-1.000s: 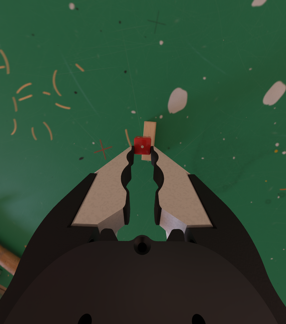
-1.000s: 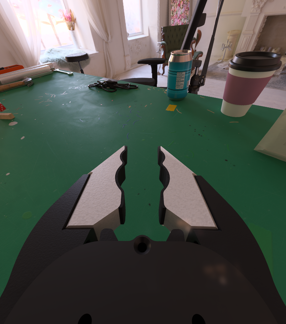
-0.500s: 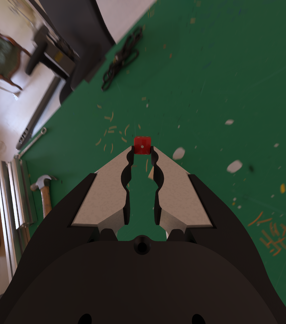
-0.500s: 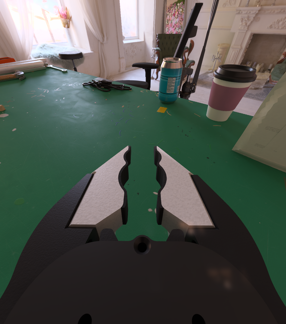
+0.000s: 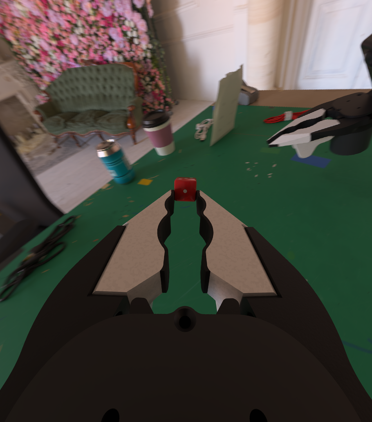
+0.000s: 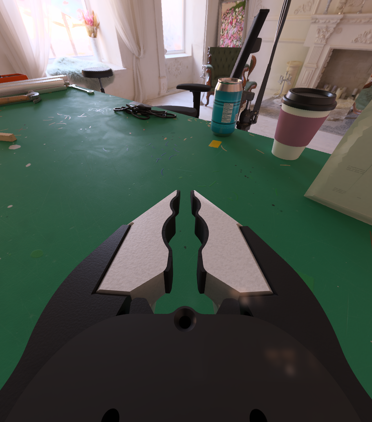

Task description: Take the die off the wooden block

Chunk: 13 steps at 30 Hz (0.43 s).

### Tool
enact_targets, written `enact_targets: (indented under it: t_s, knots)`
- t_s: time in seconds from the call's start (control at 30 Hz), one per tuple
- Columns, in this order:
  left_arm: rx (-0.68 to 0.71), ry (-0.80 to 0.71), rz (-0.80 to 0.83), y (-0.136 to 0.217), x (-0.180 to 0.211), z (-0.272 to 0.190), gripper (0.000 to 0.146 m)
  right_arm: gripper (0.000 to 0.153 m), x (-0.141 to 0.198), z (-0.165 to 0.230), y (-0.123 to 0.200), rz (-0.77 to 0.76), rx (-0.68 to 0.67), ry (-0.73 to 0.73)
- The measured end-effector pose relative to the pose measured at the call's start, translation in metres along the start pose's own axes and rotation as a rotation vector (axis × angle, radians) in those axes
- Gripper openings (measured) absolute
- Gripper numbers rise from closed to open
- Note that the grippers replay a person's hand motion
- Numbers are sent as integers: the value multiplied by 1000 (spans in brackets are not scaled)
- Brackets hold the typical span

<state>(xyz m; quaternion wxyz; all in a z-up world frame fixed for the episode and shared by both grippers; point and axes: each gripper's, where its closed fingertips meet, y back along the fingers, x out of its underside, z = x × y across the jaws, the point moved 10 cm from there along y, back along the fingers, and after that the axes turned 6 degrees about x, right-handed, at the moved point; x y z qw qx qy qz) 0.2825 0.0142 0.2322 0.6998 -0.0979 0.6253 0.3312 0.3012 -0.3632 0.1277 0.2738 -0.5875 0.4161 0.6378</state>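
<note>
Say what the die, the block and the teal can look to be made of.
Die: glossy red plastic, by the sheen on its rounded edges; possibly resin. Wooden block: pale, matte, unfinished-looking wood; grain too small to confirm. Teal can: metal, judging by the bare silvery shoulder and rim above its teal printed body.

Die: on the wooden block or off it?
Off. The left gripper pinches the die in the air; the wooden block lies bare on the table.
</note>
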Motion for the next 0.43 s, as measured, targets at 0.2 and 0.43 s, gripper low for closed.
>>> enact_targets:
  t_s: [0.2,0.43]
  knots:
    - [227,69,105,-99,27,-35,18,0,2,5,0,-10,-23,8]
    - [376,55,256,-160,68,-59,18,0,8,14,-3,39,-77,20]
